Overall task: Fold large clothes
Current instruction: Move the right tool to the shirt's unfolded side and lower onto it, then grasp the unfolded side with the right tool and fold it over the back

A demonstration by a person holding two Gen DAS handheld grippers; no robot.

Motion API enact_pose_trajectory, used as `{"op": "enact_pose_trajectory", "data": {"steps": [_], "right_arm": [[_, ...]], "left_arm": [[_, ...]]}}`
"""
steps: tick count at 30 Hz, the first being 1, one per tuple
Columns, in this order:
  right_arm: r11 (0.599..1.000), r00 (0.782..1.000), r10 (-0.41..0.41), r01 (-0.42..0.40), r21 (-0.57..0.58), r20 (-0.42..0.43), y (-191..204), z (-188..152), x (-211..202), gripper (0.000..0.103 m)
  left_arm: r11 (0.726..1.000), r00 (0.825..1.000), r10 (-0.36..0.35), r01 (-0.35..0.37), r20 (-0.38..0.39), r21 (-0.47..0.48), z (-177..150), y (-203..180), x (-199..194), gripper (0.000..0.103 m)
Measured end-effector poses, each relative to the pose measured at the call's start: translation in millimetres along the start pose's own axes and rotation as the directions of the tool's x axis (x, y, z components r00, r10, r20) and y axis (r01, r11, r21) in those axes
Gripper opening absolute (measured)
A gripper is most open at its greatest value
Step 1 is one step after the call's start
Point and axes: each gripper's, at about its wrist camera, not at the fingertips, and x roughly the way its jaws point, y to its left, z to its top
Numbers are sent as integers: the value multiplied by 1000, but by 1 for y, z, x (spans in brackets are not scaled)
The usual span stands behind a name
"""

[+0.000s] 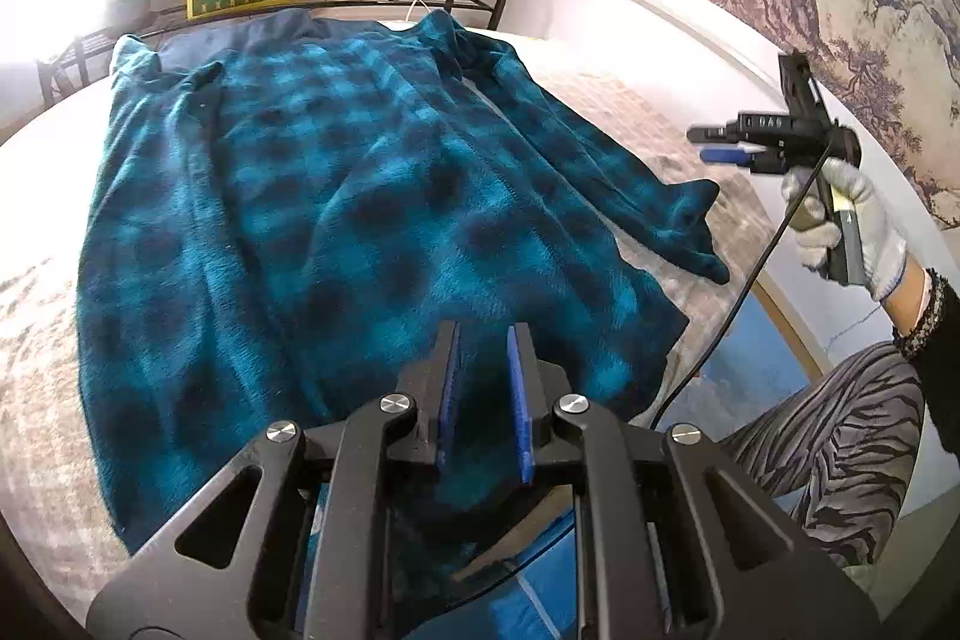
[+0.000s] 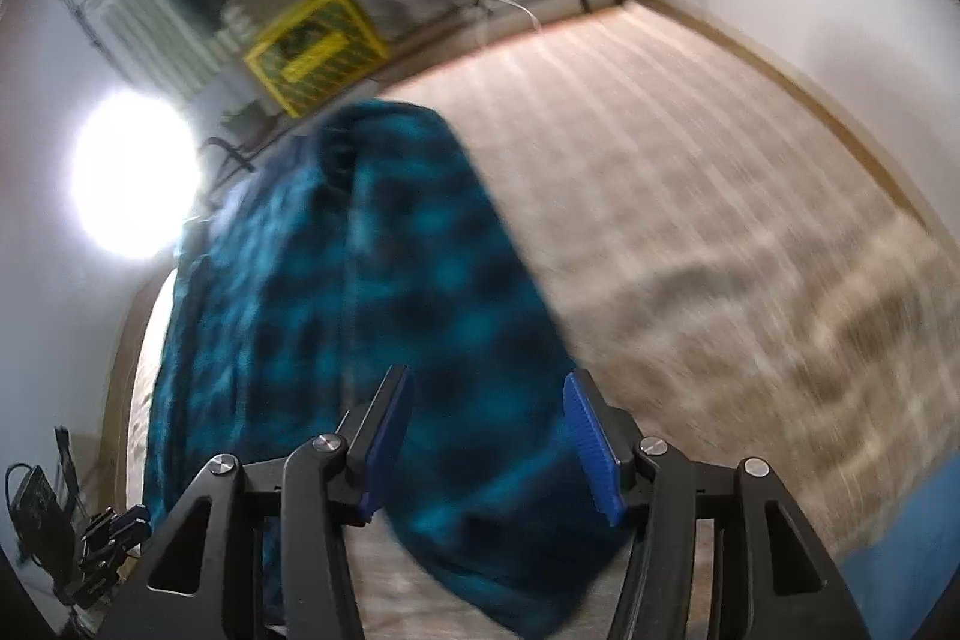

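The plaid fleece (image 1: 336, 220) looked soft, limp and bulky. Left claw (image 1: 485, 394) pinched its hem; right claw (image 2: 489, 436) was spread, empty, over the sleeve cuff at 4 o'clock (image 1: 696, 232), the likely grip.

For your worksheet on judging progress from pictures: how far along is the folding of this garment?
Done: the teal plaid fleece garment lies spread out on the bed, one sleeve out to the side. In hand: the left gripper holds the near hem in nearly shut jaws; the right gripper is open over the sleeve, gripping nothing. Left: apparently every fold.
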Motion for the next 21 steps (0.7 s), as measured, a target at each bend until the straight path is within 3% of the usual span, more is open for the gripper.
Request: {"op": "enact_pose_trajectory", "data": {"steps": [5,9,10,11,13,17,21], "right_arm": [[995,996,4,5,105,-87,-41,-10,20,55],[994,992,3,11,109,-129,-52,-19,26,52],[995,990,-2,15,98,-138,-52,-20,28,44],[996,990,-2,15,89,-143,-51,-22,28,26],[996,989,15,-2,92,-146,-48,-23,27,6],[998,996,25,-19,67,-83,-25,-19,15,2],[995,996,94,-94,-33,2,28,-13,-10,2]], "left_arm": [[1000,1000,-17,18,-11,21,7,-9,12,14],[999,999,-33,33,-10,35,9,-14,15,14],[999,999,-35,35,-8,36,9,-14,15,14],[999,999,-34,34,-7,36,9,-14,15,14],[999,1000,-32,32,0,32,9,-11,13,14],[1000,1000,-22,22,19,15,11,-4,7,14],[1000,999,-11,12,43,-19,12,6,-1,14]]}}
